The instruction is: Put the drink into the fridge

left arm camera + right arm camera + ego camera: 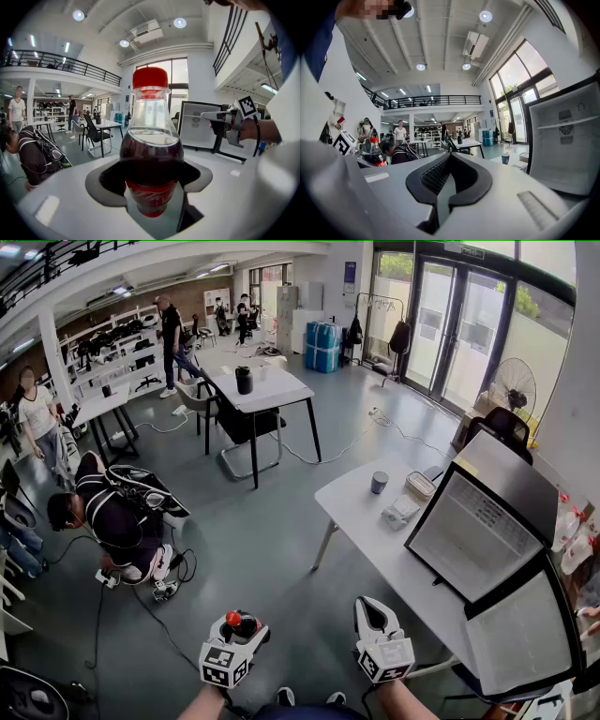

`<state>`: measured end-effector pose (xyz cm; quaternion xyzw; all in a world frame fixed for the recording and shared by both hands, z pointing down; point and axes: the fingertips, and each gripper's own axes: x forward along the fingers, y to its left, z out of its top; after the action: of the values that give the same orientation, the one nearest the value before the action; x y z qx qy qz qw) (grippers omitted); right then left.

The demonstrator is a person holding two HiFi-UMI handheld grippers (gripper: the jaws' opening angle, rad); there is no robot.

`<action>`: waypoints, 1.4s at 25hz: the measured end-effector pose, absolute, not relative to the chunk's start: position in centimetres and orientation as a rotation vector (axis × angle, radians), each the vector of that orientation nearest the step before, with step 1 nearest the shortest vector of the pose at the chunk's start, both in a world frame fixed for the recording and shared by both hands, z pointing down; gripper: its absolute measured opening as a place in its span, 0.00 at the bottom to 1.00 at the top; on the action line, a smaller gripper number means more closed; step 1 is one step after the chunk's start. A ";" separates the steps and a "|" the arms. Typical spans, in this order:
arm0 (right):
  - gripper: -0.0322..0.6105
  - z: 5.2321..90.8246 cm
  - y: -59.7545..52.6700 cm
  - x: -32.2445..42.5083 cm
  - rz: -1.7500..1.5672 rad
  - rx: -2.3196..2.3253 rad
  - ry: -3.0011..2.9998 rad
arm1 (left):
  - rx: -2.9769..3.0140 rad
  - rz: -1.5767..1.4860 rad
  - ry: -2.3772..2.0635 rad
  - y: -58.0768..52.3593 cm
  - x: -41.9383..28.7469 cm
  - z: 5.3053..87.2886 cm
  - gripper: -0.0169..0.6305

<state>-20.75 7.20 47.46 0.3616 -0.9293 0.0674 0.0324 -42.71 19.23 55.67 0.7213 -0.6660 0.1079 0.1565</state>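
Between the widely spread jaws of the left gripper the drink bottle is clamped upright, while the right gripper is closed and empty, so carrying it into the seemingly open fridge ahead-right remains.

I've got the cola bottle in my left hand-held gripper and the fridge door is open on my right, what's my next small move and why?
Probably swing the left hand-held gripper rightward toward the open fridge. It is clamped on the cola bottle, upright in the air, and the fridge stands off to the right, beyond the shut, empty right hand-held gripper.
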 end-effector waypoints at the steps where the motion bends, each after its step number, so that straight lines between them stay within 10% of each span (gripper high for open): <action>1: 0.06 47.5 7.1 -20.4 0.211 1.117 -2.859 | 2.075 0.311 -1.903 19.1 -42.2 55.5 0.51; 35: 0.06 47.1 3.2 -0.3 0.294 1.386 -2.780 | 2.357 0.361 -1.665 8.5 -21.1 52.0 0.51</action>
<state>-0.26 3.17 47.13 0.4441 -0.8909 0.0944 0.0110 -21.09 8.53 51.95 0.8050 -0.5686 0.1231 0.1162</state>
